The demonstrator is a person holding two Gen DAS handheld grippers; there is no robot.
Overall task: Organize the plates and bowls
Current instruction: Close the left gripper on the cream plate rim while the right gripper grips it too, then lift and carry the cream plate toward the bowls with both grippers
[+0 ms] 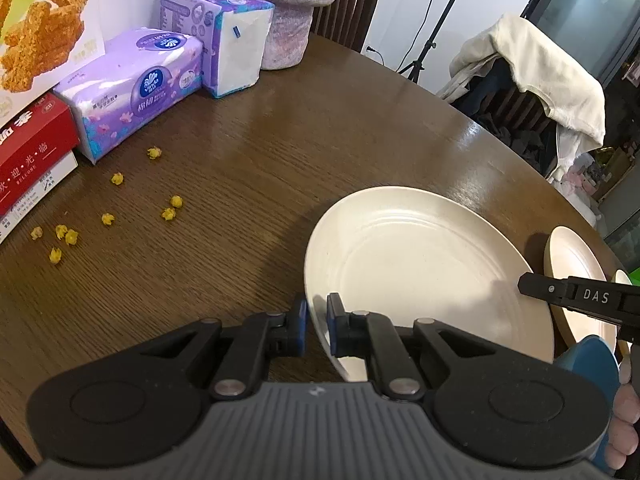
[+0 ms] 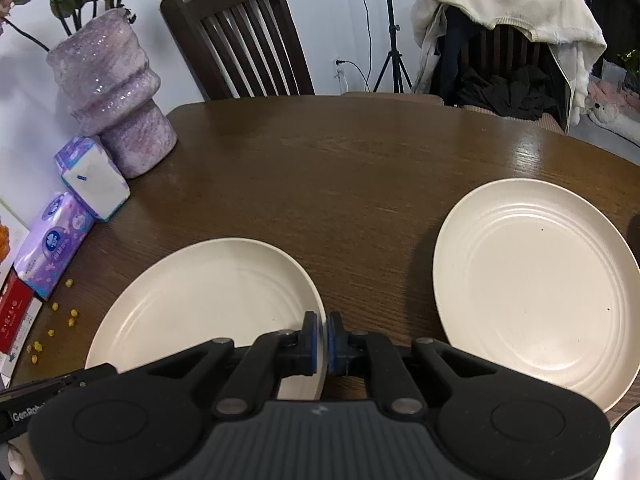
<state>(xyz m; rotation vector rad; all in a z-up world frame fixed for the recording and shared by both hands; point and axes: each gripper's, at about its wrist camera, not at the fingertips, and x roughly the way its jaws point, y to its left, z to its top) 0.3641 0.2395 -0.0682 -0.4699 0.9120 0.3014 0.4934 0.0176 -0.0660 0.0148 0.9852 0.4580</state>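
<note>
A wide cream plate (image 1: 428, 276) lies on the brown table with both grippers on it. My left gripper (image 1: 317, 328) is shut on its left rim, which sits between the blue pads. My right gripper (image 2: 323, 340) is shut on the right rim of the same plate (image 2: 212, 304). In the left wrist view a black finger (image 1: 560, 292) of the right gripper reaches in over that rim. A second cream plate (image 2: 532, 288) lies flat to the right, apart from the first. A blue bowl (image 1: 588, 360) shows at the lower right, partly hidden.
A purple vase (image 2: 116, 120), tissue packs (image 1: 140, 92) and a red box (image 1: 32, 144) crowd the table's left side. Several yellow crumbs (image 1: 108, 218) lie scattered near them. Chairs (image 2: 240, 36) and a tripod (image 2: 390, 40) stand behind the table. The table edge (image 1: 560, 200) curves past the plates.
</note>
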